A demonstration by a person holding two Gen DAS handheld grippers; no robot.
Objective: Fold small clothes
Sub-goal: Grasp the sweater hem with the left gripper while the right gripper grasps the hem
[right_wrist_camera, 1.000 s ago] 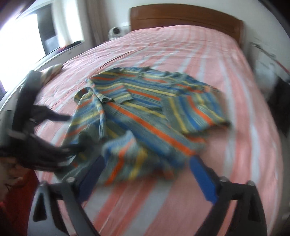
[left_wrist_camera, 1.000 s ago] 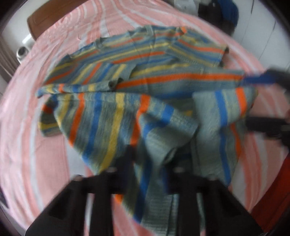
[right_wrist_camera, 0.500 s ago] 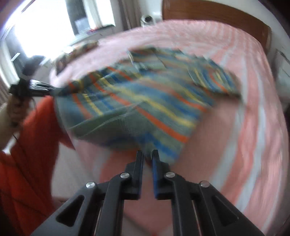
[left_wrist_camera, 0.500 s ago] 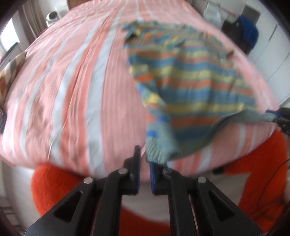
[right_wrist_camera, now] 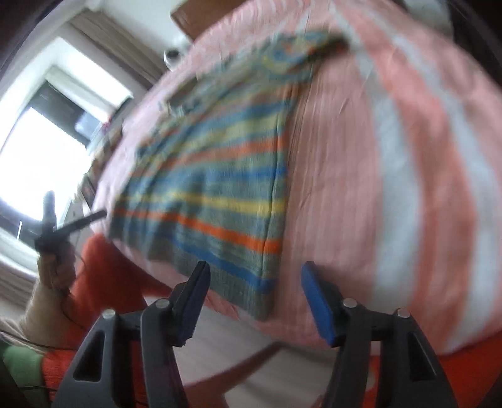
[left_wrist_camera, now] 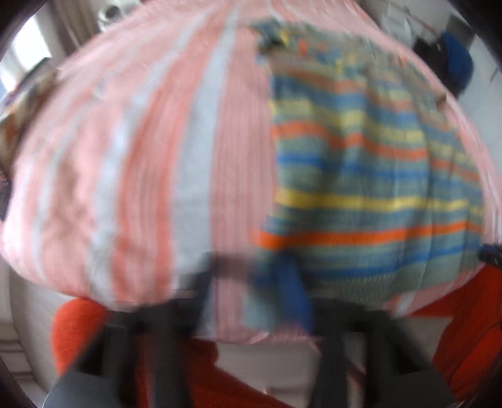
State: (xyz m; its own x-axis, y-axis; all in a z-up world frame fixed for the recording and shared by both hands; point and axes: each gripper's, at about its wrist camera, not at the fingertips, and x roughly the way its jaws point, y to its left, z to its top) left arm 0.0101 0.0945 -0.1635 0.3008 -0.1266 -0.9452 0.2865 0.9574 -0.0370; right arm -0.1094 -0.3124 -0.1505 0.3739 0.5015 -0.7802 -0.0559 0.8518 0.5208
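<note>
Blue-padded fingers of the right gripper [right_wrist_camera: 254, 293] stand wide apart, nothing between them, with the near hem corner of the striped sweater [right_wrist_camera: 216, 194] lying just ahead in the gap's line. One blue pad [right_wrist_camera: 317, 301] shows on the right finger, a darker one on the left finger. Neither finger touches the knit.

Left gripper [left_wrist_camera: 254, 282]: heavily blurred in its own view. Two dark fingers appear spread, a blue pad [left_wrist_camera: 295, 292] on the right one overlapping the sweater's [left_wrist_camera: 370, 188] lower left corner. Whether the cloth is pinched cannot be told. In the right wrist view the same gripper [right_wrist_camera: 75, 221] appears small at far left, held in the person's hand [right_wrist_camera: 55, 266], its fingers pointing toward the sweater's far hem corner and seemingly just off it.

Sweater: knitted, grey-green ground with blue, yellow and orange stripes. It lies spread flat on the bed [right_wrist_camera: 392, 157], hem at the near edge of the mattress, neck end away toward the headboard [right_wrist_camera: 200, 15]. The sleeves are too blurred to place.

Bed: cover striped pink and white.

Surroundings: orange clothing [left_wrist_camera: 78, 329] on the person below the mattress edge; a bright window [right_wrist_camera: 40, 150] at left in the right wrist view; a dark blue item [left_wrist_camera: 455, 62] beyond the bed's far corner in the left wrist view.
</note>
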